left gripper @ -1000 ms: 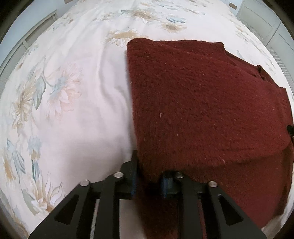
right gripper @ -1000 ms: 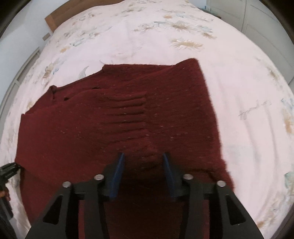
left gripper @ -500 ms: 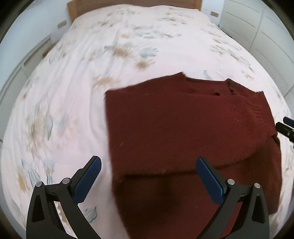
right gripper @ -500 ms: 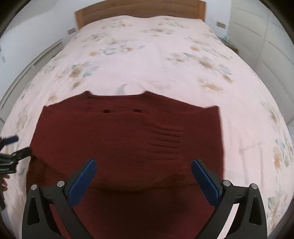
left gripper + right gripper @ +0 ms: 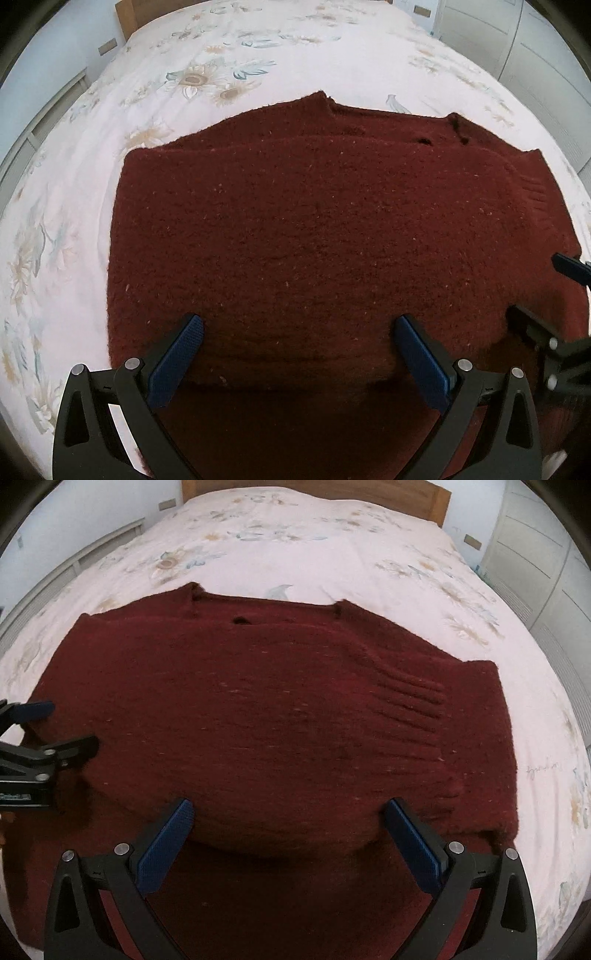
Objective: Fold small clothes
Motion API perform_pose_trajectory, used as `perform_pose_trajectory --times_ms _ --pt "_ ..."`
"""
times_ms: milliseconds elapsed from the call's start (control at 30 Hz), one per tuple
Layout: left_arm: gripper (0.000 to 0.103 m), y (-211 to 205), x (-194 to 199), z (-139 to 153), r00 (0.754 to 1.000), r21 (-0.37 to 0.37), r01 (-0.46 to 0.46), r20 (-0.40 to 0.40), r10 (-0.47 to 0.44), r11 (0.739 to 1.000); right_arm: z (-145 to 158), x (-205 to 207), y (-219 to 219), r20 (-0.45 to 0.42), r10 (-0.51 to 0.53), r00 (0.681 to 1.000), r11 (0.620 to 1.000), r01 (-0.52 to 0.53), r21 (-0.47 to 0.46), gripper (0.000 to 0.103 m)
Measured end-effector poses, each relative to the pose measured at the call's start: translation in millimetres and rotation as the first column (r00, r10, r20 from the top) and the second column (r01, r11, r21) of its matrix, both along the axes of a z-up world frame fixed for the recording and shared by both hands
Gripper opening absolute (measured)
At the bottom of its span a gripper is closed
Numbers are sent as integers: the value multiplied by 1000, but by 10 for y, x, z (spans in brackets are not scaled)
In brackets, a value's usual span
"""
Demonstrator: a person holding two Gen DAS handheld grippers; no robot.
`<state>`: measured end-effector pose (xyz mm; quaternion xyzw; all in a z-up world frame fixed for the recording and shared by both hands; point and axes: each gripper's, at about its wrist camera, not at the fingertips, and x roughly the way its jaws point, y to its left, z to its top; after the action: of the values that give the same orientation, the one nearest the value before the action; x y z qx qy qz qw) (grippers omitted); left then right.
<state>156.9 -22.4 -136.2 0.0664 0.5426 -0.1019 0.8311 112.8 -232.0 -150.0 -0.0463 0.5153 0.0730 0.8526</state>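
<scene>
A dark red knitted sweater (image 5: pixel 314 229) (image 5: pixel 266 709) lies flat on the bed, its sleeves folded across the body and its neckline at the far side. A folded layer ends in an edge just beyond both sets of fingers. My left gripper (image 5: pixel 299 325) hangs open above the sweater's near left part, blue pads wide apart with nothing between them. My right gripper (image 5: pixel 290 806) is open too, above the near right part. Each gripper shows at the edge of the other's view: the right one (image 5: pixel 546 295), the left one (image 5: pixel 59 727).
The bed (image 5: pixel 332 554) wears a pale sheet printed with flowers, with bare sheet to the left, right and beyond the sweater. A wooden headboard (image 5: pixel 314 491) stands at the far end. White cupboard doors (image 5: pixel 546 568) line the right side.
Both grippers let go of the sweater fabric, opened wide and pulled back from it. The folded layer now lies loose on the sweater.
</scene>
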Motion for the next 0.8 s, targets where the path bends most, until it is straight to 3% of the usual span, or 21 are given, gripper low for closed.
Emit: perform_pose_trajectory --times_ms 233,567,800 --pt "102 342 -51 -43 999 -79 -44 -31 42 996 -86 61 -517 -29 -78 997 996 79 50 103" --pt "102 344 -169 -31 999 -70 -33 -14 32 997 -211 -29 -875 -69 -125 990 986 132 104 103" --pt "102 449 -261 183 996 -73 -80 -39 77 994 20 -122 -902 -29 -121 992 988 123 90 103"
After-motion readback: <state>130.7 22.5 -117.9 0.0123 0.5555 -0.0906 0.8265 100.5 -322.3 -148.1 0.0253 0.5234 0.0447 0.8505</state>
